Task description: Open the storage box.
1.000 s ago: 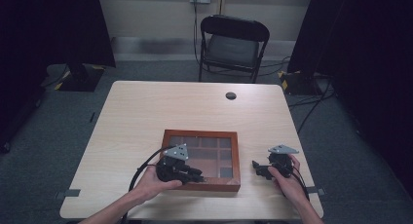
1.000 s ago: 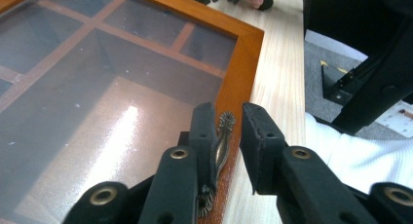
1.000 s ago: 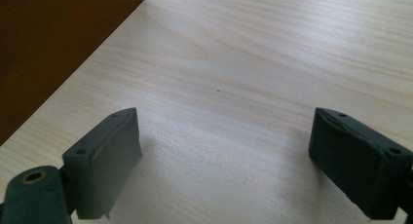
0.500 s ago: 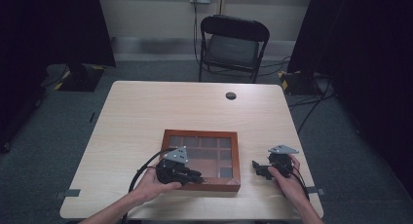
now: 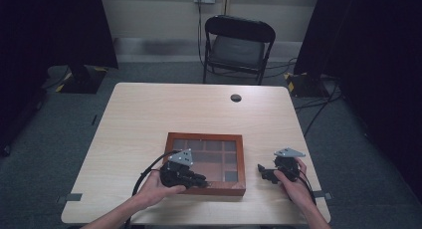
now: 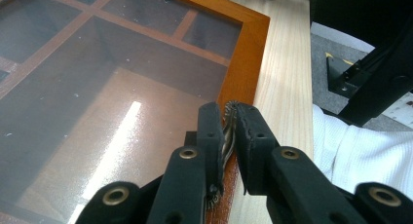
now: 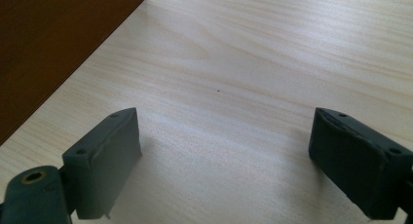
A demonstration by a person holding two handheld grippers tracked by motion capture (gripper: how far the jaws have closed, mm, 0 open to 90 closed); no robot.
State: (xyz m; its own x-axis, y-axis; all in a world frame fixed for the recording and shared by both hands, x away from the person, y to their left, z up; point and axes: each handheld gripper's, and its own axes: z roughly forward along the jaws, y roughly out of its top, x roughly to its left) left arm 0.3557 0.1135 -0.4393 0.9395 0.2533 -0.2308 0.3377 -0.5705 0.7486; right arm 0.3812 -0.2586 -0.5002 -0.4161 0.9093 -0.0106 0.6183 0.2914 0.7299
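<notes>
Working across the high view from the left edge: dark curtain, grey carpet, then the pale wooden table (image 5: 149, 119) seen from above.

Left hand (image 5: 157, 189) comes in from the bottom edge and grips the left gripper (image 5: 199, 180), cable looping off behind it. Gripper sits at the near edge of the wooden box (image 5: 206, 139), jaws pointing right along the box's front rim.

Left gripper view: jaws nearly together, pinched on a small serrated brass-coloured piece (image 6: 229, 131) at the box's near frame. Cannot tell what the piece is; likely a latch or fitting on the lid. Glass lid (image 6: 97, 97) reflects a ceiling light as a bright streak. Wooden dividers are visible through the glass; compartment contents can't be made out. A white sleeve (image 6: 360, 151) shows at the lower right of that view.

The box lies flat, lid down, on the near half of the table, roughly centred. Reddish-brown frame, glass top.

Far side of the table: small dark round grommet (image 5: 236, 97) near the back edge. Behind the table stands a black folding chair (image 5: 238, 45).

Right of the box: right gripper (image 5: 265, 172), held by the right hand (image 5: 293, 184), low over bare tabletop and apart from the box. Grey plate on top.

Right gripper view: jaws spread wide with bare wood grain between them. The box's brown side wall (image 7: 58, 44) shows at upper left.
</notes>
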